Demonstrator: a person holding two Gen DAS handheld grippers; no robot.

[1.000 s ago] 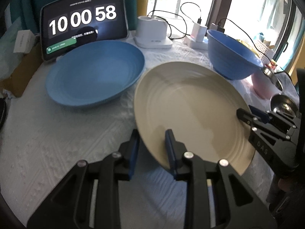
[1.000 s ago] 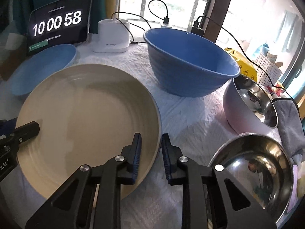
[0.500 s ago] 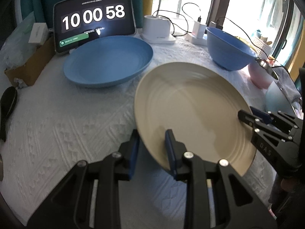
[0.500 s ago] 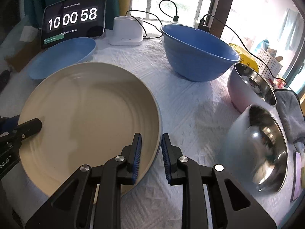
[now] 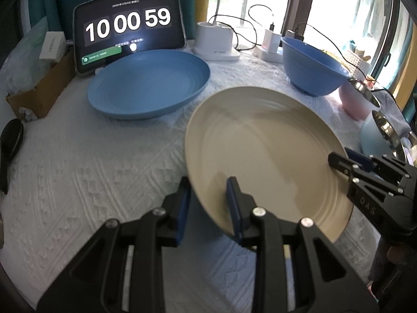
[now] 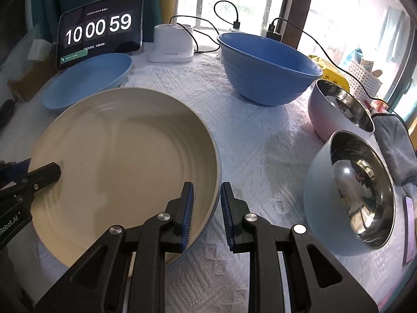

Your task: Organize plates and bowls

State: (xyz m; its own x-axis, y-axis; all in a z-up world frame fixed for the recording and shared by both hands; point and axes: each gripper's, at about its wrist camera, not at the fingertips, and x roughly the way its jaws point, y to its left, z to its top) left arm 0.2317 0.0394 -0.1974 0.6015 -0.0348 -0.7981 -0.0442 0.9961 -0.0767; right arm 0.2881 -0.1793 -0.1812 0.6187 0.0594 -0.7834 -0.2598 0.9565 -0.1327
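Beige and round, the plate [image 5: 263, 151] had no long axis; it hung tilted above the white surface [image 5: 91, 161], face up, its left rim raised. The left tool [image 5: 208, 203] was clamped on the plate's near-left rim, one pad inside, one beneath. The right tool [image 6: 206, 203] gripped the near-right rim the same way. A blue plate [image 5: 148, 83] lay far left, before a clock [image 5: 127, 23]. A blue bowl [image 6: 268, 65] stood far right, with two steel bowls [image 6: 362, 182] near right, the nearer one tipped on its side.
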